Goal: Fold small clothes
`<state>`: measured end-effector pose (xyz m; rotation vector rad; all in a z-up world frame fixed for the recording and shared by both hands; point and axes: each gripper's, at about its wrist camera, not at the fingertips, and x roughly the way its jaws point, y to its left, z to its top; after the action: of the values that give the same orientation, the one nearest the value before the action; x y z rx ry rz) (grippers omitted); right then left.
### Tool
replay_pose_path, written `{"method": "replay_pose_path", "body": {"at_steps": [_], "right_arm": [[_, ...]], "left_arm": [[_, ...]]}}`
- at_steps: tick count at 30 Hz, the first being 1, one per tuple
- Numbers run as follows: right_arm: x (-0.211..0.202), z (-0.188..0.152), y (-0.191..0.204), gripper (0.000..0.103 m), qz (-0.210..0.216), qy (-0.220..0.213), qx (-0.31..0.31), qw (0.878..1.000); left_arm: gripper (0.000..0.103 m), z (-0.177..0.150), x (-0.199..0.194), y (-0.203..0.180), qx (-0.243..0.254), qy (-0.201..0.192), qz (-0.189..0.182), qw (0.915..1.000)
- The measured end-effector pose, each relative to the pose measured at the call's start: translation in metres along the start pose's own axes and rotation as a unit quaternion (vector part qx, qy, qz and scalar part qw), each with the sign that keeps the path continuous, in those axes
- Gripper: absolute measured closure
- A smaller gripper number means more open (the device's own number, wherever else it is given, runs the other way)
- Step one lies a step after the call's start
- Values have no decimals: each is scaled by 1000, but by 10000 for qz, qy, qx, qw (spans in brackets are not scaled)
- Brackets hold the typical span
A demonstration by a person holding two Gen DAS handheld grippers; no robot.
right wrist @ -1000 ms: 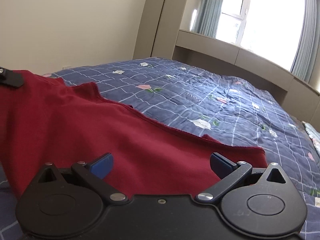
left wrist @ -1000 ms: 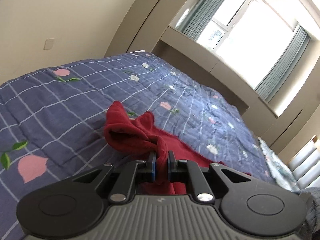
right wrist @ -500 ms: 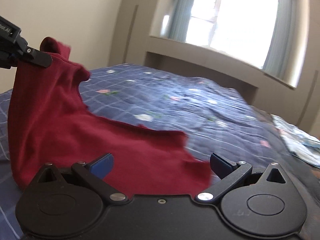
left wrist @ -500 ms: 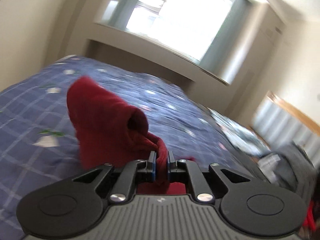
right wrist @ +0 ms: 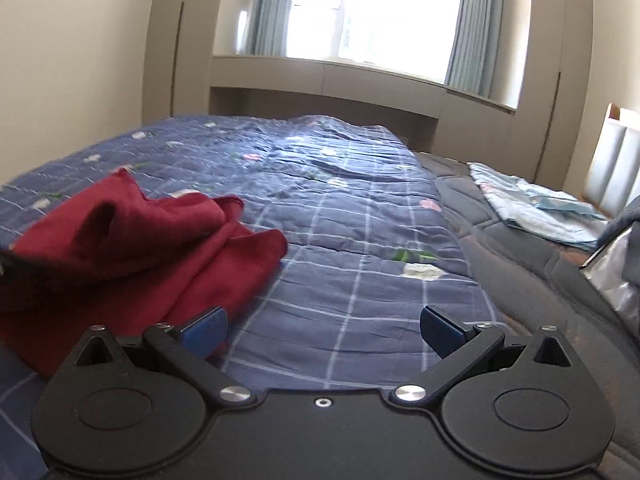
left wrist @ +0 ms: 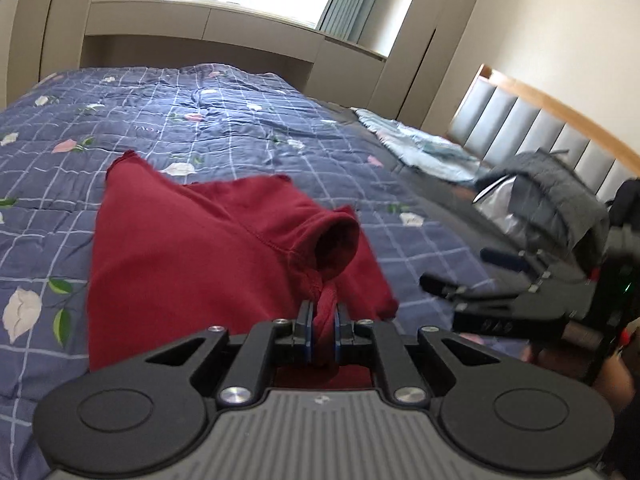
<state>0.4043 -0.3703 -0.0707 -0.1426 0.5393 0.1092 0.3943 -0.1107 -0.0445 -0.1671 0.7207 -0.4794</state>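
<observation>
A small dark red garment [left wrist: 192, 248] lies on the blue checked bedspread [left wrist: 224, 112]. My left gripper [left wrist: 323, 320] is shut on a bunched fold of it near a sleeve opening. In the right wrist view the red garment [right wrist: 132, 240] lies crumpled at the left. My right gripper [right wrist: 322, 330] is open and empty, low over the bedspread [right wrist: 340, 240], just right of the cloth. It also shows in the left wrist view [left wrist: 480, 276] at the right, apart from the garment.
A light blue cloth [left wrist: 424, 148] lies on the bed near the padded headboard [left wrist: 532, 128]. A grey jacket [left wrist: 560, 200] is heaped at the right. A window with curtains [right wrist: 360, 16] and a ledge stand beyond the bed's far edge.
My left gripper has swung right with the red garment and laid it back over itself on the bed. My right gripper has come off the cloth, which now lies to its left.
</observation>
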Motion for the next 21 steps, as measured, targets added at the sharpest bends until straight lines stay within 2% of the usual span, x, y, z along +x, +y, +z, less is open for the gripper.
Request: {"method": "replay_pose_path", "body": {"at_steps": [6,10,11,12,13,15,21], "right_arm": [[13,29,0,1,973,-151,682,9928],[52,57,4,1,2102,197,1334,9683],[63,62,7,4,2333,308,1440,9612],[71,67,9,12,2479,411,1510,9561],[81,71,13,21,2581,531,1554,9521],[94,77,18,27,2602,732,1576,9498],[117,83,22,27,2847,1338,1878,9305]], "left_arm": [[92,-9,3,-9,274,77,267,9992],[92,-12,6,-11,286,60,358,9989],[92,-13,5,-11,251,32,364,9990],[92,-13,4,-11,215,7,367,9991],[92,-13,3,-10,162,-29,365,9992],[92,-13,0,-8,47,-99,345,9993],[92,-14,-7,-2,-184,-338,237,9990]]}}
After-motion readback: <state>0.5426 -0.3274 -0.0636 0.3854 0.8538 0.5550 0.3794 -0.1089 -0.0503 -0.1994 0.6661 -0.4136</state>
